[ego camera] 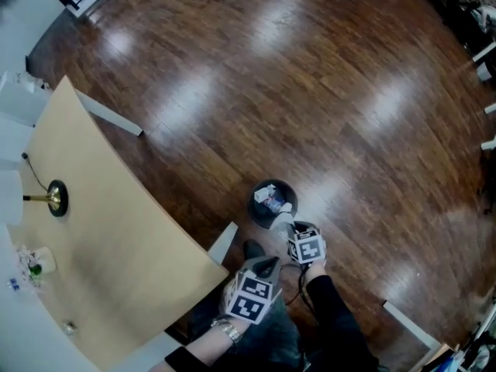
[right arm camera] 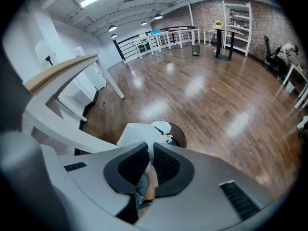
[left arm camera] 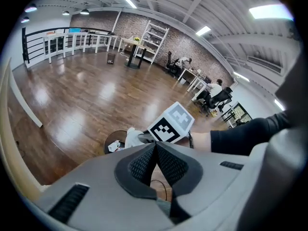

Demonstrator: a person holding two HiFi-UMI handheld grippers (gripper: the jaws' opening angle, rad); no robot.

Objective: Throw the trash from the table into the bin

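"Pinching what, exactly, that right claw [right arm camera: 147, 150]?"

"A crumpled white paper [right arm camera: 138, 133], nipped by one edge between its pressed-together pads. Most of it bulges out past the tips. I'd say it's held that lightly so a small spreading of the jaws lets it drop."

"And the bin [right arm camera: 182, 134]?"

"Just beyond the tips and below them. It's round and dark, standing on the floor, with a few pale scraps already inside. The claw tilts steeply down at it, so the paper hangs over the rim or just short of it; I can't tell which."

"The left claw [left arm camera: 155, 147]?"

"Pressed together on nothing, just behind the right one. Parked clear of the drop, I reckon."

"What about the room?"

"Glossy dark wood floor [ego camera: 325, 91] with patches of lamp glare, wide and open. The pale table [ego camera: 116, 231] lies off on the left claw's side, near the bin but not touching it, and a brass stand [ego camera: 56, 198] sits on it."
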